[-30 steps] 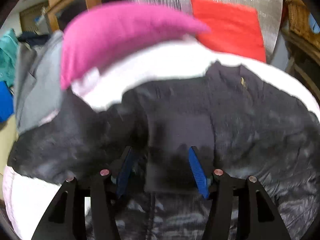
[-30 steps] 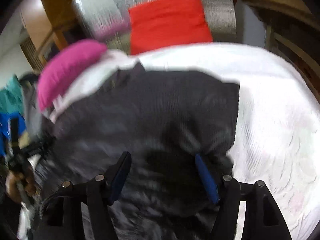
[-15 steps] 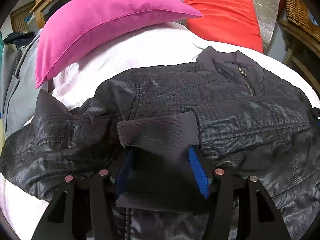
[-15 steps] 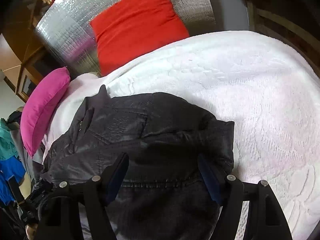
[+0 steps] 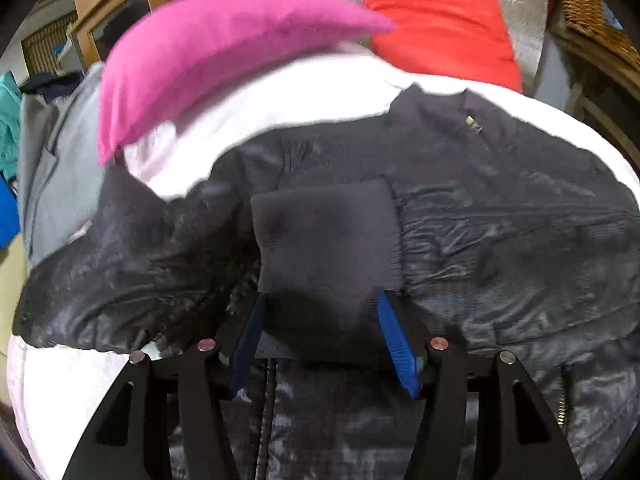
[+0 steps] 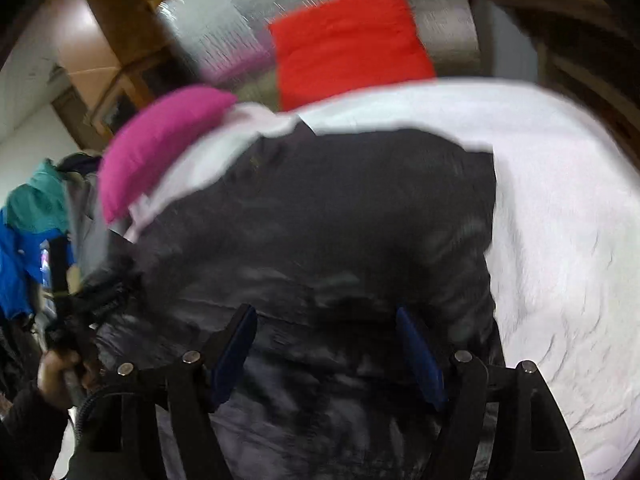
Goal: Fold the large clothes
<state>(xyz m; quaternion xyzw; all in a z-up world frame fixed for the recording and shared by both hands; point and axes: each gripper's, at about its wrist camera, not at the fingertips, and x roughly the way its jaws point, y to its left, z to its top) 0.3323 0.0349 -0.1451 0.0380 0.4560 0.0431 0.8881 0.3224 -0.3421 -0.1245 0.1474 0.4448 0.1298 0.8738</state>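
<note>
A dark shiny jacket [image 5: 500, 216] lies on a white bed cover [image 5: 304, 96], collar toward the pillows. One sleeve is folded across its front, and its knit cuff [image 5: 324, 236] lies just ahead of my left gripper [image 5: 320, 312], which is open above the jacket front. In the right wrist view the jacket [image 6: 340, 208] fills the middle, and my right gripper [image 6: 324, 328] is open just above its lower right part. Both views are motion-blurred.
A pink pillow [image 5: 216, 52] and a red pillow [image 5: 440, 24] lie at the bed head against a silver quilted headboard [image 6: 240, 16]. Grey, teal and blue clothes [image 6: 28, 224] pile at the left. White cover [image 6: 560, 220] extends right of the jacket.
Both grippers pulled back and tilted from half a second ago. The view of the jacket shifted and blurred. The sleeve stays folded across the front. Both grippers stay open.
</note>
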